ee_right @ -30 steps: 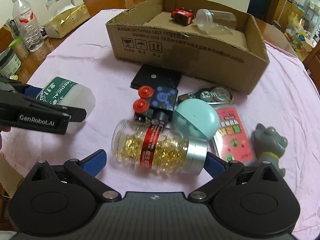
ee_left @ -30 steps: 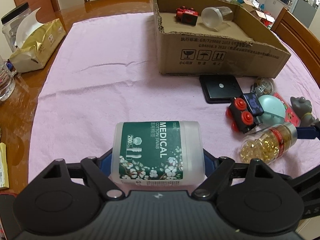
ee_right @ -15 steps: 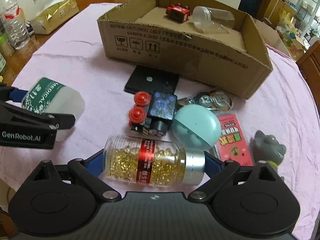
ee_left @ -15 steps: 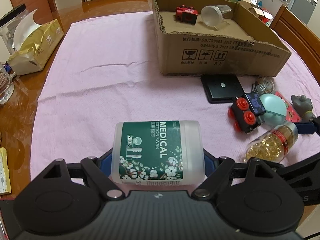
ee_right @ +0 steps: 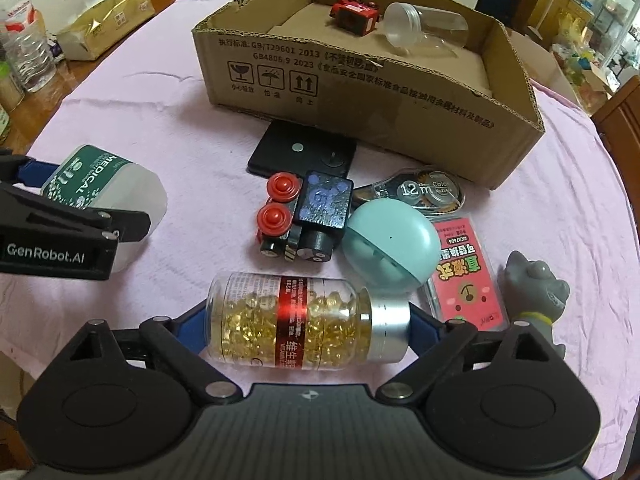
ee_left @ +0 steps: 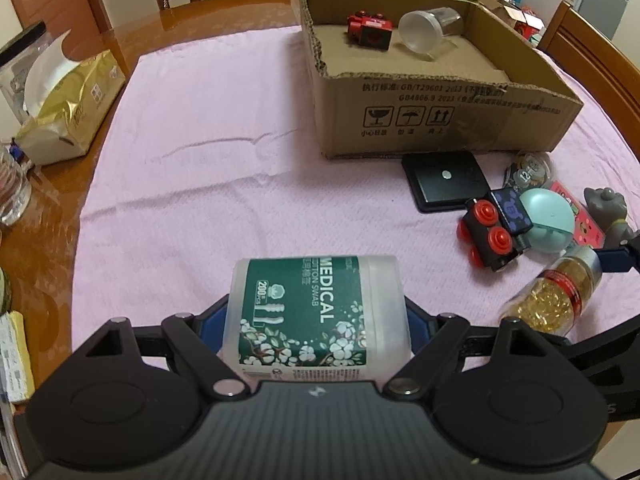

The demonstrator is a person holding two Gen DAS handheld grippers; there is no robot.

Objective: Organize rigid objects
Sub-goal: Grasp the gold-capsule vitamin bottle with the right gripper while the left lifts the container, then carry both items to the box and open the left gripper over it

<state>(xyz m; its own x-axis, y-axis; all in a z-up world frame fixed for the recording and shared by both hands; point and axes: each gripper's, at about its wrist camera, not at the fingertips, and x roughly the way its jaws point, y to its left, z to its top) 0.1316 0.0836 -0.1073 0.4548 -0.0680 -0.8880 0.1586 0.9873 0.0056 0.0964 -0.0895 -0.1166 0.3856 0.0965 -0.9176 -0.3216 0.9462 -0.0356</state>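
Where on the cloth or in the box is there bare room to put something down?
Free: the pink cloth between the tissue pack and the cardboard box; also the box floor in front of the red toy and clear jar. Crowded: the cloth before the box's front wall, around the black toy train and teal ball.

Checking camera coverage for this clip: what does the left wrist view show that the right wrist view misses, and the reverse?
Left wrist only: the printed face of the cotton swab tub, square-on between the left gripper's jaws.

Right wrist only: the capsule bottle, end to end between the right gripper's jaws, which have just been closing; also a water bottle.

Both: the cardboard box holding a red toy car and a clear jar, plus a teal egg-shaped case.
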